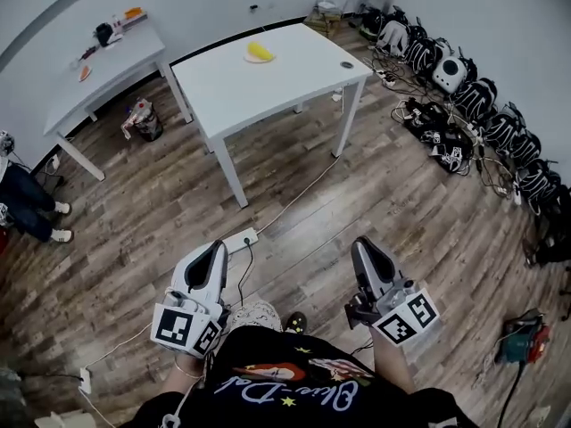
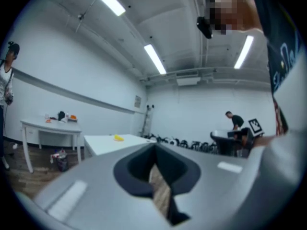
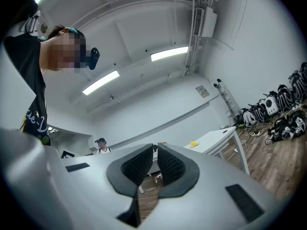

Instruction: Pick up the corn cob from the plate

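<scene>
Head view shows 2 claws held low in front of the person, the left gripper point(image 1: 217, 248) and the right gripper point(image 1: 363, 244). Both are clenched on nothing, and in each gripper view only a thin slit of wooden floor point(image 1: 375, 194) shows between the pads. The corn cob point(image 1: 259, 51) lies on its plate point(image 1: 249, 60) on the white table point(image 1: 285, 87), well ahead of both claws and untouched. It sits ahead-left of the left jaws and ahead-right of the right jaws.
</scene>
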Available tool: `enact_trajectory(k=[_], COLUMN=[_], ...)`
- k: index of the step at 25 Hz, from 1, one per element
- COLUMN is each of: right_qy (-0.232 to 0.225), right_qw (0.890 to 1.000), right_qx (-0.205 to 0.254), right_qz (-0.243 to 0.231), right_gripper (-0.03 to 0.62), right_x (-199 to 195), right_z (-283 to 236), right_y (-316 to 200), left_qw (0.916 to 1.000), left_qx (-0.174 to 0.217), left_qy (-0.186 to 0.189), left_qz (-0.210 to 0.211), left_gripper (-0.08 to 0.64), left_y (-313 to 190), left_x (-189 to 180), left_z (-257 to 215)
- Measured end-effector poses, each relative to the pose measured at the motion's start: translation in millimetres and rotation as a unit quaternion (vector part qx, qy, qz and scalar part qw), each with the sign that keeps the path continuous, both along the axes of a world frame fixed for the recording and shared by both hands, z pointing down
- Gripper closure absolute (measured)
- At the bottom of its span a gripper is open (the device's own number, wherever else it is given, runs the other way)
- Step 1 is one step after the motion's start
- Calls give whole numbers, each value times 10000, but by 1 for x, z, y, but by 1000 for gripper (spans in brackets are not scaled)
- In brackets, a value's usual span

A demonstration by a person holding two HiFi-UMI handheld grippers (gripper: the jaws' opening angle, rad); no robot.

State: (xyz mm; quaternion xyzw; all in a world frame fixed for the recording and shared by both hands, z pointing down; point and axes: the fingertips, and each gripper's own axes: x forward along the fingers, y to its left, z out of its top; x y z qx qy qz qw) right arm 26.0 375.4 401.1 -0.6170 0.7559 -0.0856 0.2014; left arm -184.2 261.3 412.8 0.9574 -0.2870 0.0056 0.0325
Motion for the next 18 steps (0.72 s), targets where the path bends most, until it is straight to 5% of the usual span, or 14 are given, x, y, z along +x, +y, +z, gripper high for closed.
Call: enact_trajectory(k=[8, 18], right_qy=[-22, 105], right_qw=[9997, 9998], right_qx=[-239, -47], right_qz=[-6, -186], right_gripper=[575, 575], right_x=[73, 165], right_z=[8, -19], right_y=[-113, -335], left_qw=[9997, 9993], left_qx=[-128, 176], left_qy=[139, 178], left_qz=[-132, 260], left_gripper=[563, 563], left_y=[-127, -326], left_x=[73, 194], left_z=[8, -10])
